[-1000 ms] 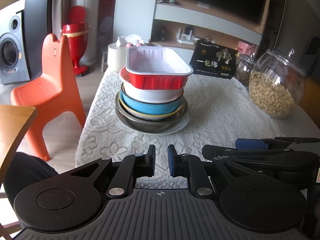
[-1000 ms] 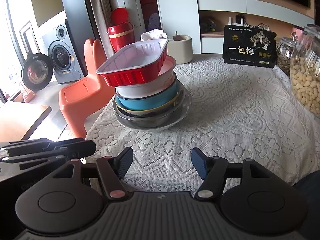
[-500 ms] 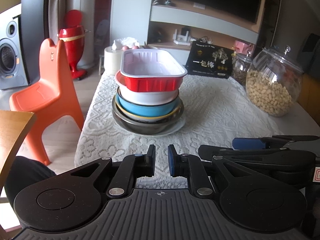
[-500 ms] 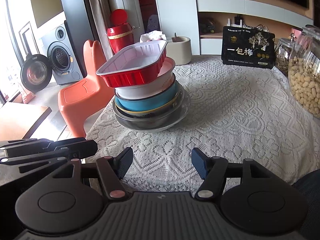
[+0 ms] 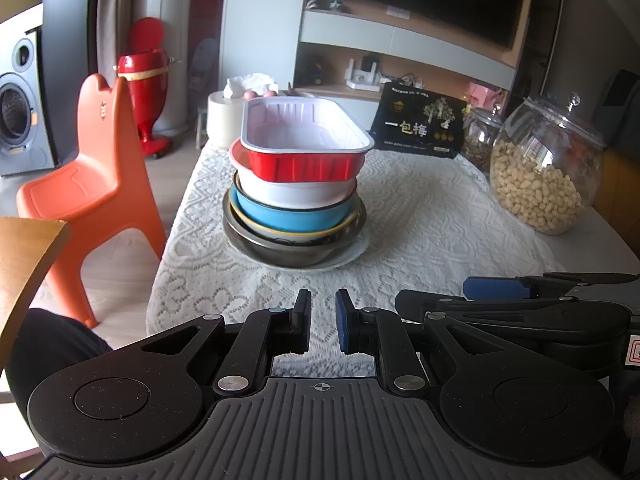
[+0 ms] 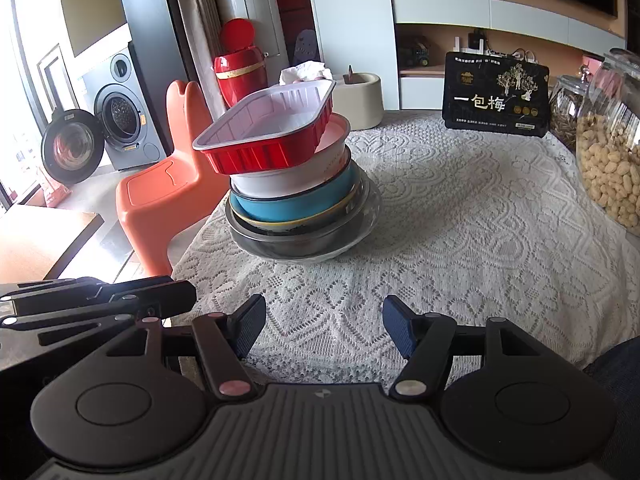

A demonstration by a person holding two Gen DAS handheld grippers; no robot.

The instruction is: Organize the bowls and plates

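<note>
A stack of dishes stands on the lace-covered table (image 5: 440, 232). A red rectangular tray (image 5: 306, 148) (image 6: 272, 136) with a white inside lies on top, tilted. Under it are a white bowl (image 5: 296, 194), a blue bowl (image 5: 292, 216) (image 6: 296, 204), a dark metal bowl (image 5: 292, 250) and a white plate (image 5: 352, 254) at the bottom. My left gripper (image 5: 322, 322) is nearly shut and empty, near the table's front edge, short of the stack. My right gripper (image 6: 323, 330) is open and empty, also at the front edge. The right gripper shows in the left wrist view (image 5: 512, 292).
A large glass jar of peanuts (image 5: 544, 176) stands at the right. A black box with Chinese writing (image 5: 418, 126) and a smaller jar (image 5: 478, 136) stand at the back. An orange chair (image 5: 96, 176) is left of the table. A wooden table corner (image 5: 24, 248) is at the near left.
Both grippers have drawn back slightly from the stack. The jaws and the dishes have not changed.
</note>
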